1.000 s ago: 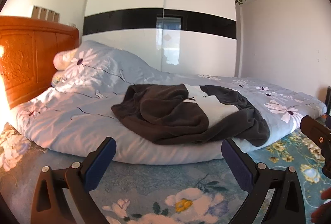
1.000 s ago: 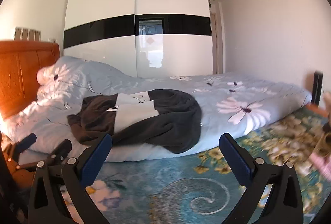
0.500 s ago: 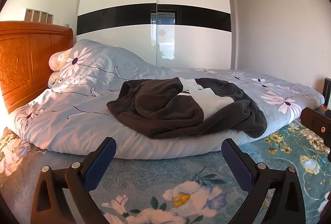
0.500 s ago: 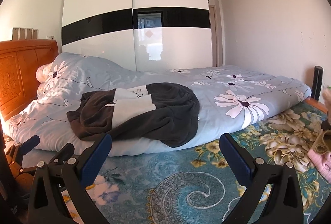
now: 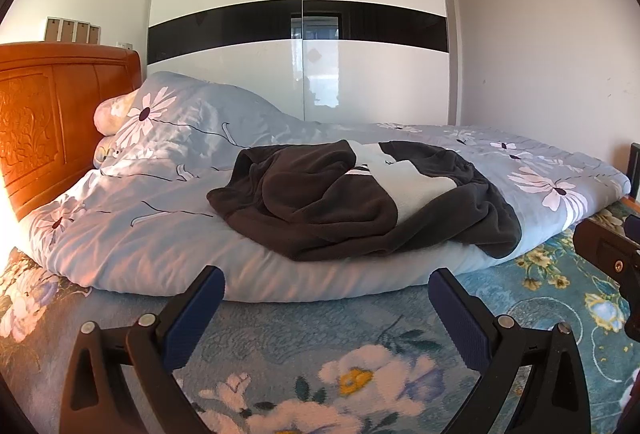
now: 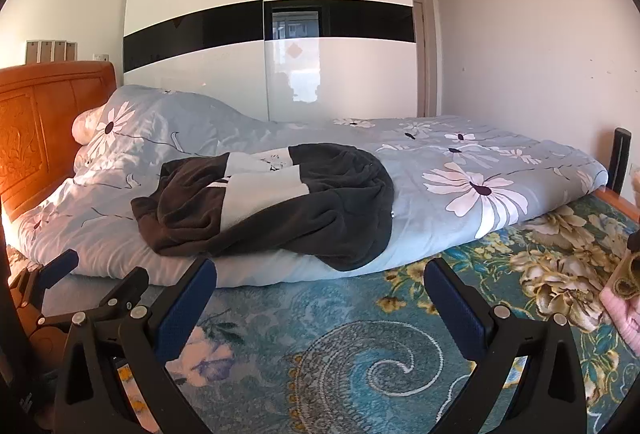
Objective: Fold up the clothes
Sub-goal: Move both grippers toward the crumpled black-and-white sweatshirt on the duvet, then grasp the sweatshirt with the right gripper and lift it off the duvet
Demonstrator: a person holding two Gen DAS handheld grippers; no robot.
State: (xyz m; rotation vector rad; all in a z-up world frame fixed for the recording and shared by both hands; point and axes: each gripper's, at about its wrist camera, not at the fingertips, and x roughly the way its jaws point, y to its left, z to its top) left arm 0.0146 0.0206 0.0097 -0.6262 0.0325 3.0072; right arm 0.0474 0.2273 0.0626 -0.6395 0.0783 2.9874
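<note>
An orange carved wooden headboard is standing at the far left, and a pale blue quilt with white daisies is spreading rightward from it, lying over a teal floral bedspread. A crumpled dark brown and white fleece garment is lying unfolded on the quilt, near its front edge and well to the right of the headboard. The left gripper is hovering in front of the quilt with its blue-padded jaws spread wide and gripping nothing. To its right, the right gripper is hanging likewise, jaws wide apart and empty, short of the garment. A glossy white wardrobe with a black band is standing behind the quilt.
</note>
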